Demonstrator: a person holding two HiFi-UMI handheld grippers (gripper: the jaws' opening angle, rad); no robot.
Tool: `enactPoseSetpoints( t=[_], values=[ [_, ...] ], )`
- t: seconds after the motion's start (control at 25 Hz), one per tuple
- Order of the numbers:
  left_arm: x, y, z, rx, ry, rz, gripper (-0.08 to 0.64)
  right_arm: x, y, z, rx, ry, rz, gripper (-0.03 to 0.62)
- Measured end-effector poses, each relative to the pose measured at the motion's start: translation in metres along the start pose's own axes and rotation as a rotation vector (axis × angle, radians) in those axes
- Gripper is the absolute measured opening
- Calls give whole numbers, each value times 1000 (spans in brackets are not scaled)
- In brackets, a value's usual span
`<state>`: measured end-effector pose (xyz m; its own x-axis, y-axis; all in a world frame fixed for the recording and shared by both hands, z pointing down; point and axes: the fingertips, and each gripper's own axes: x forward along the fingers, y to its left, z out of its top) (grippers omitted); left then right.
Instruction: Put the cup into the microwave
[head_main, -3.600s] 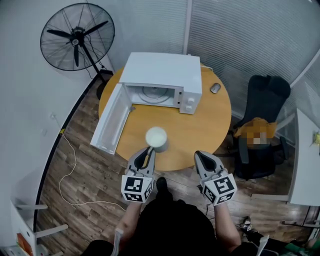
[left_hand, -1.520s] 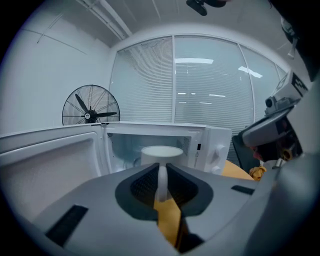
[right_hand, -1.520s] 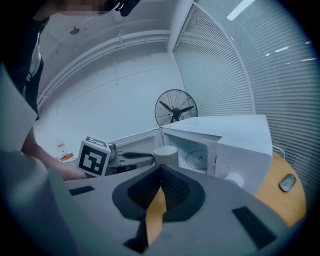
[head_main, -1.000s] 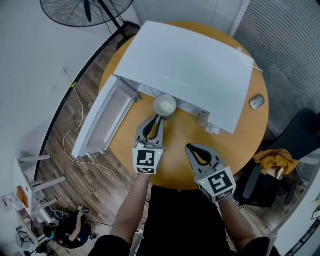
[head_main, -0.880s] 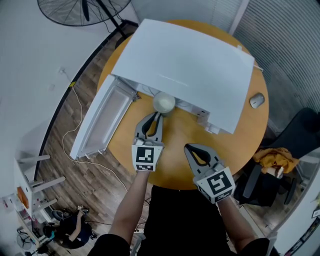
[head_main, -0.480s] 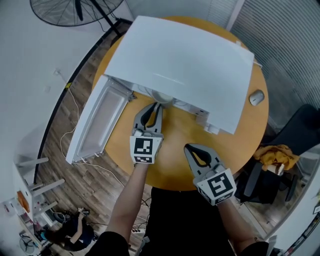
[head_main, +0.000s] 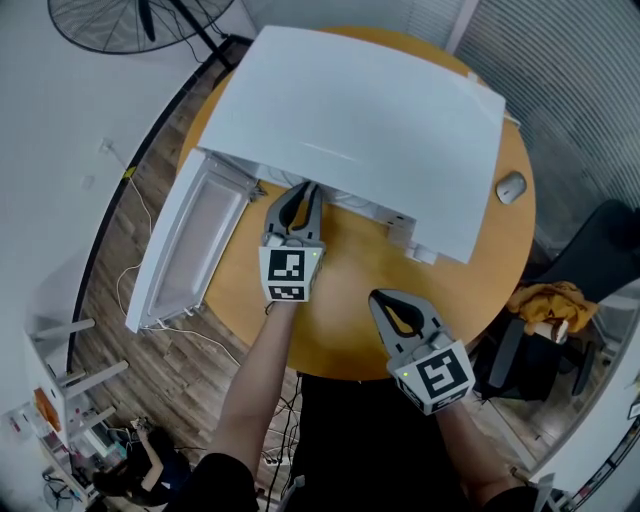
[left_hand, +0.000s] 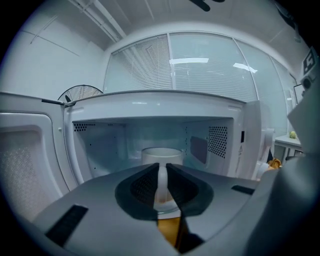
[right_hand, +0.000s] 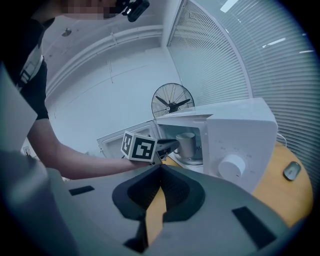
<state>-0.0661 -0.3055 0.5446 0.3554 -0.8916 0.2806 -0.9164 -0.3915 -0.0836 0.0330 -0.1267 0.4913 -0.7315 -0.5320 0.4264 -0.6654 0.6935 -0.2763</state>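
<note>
Well forward, left claw (head_main: 302, 190) grips cup (left_hand: 161, 155) inside microwave (head_main: 360, 110).

Ahead of the left gripper's (left_hand: 162, 169) jaws, shut on the cup (left_hand: 161, 154) handle, the microwave (left_hand: 165, 100) cavity lies open with free room either side and above, its door (left_hand: 25, 160) swung wide to their left, control panel (left_hand: 253, 142) wall to their right.

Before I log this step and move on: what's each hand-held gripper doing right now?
Left hand-held gripper: shut on the handle of the cup, which is inside the microwave.
Right hand-held gripper: shut, holding nothing.
</note>
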Motion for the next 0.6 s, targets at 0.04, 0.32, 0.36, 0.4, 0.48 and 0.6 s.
enactPoseSetpoints(
  t=[0.04, 0.32, 0.36, 0.4, 0.48, 0.6],
  values=[
    [3, 1, -1, -3, 0, 3, 41, 0, 0, 0, -1, 2, 0, 9],
    [16, 11, -5, 8, -10, 13, 41, 1, 1, 3, 0, -6, -1, 9],
    [17, 12, -5, 8, -12, 15, 41, 1, 1, 3, 0, -6, -2, 9],
    [18, 12, -5, 8, -13, 18, 41, 1, 0, 3, 1, -5, -2, 9],
    [21, 13, -6, 7, -15, 26, 43, 2, 0, 2, 2, -3, -1, 9],
    [27, 13, -5, 11, -19, 34, 43, 4, 0, 4, 3, -13, -2, 9]
  ],
)
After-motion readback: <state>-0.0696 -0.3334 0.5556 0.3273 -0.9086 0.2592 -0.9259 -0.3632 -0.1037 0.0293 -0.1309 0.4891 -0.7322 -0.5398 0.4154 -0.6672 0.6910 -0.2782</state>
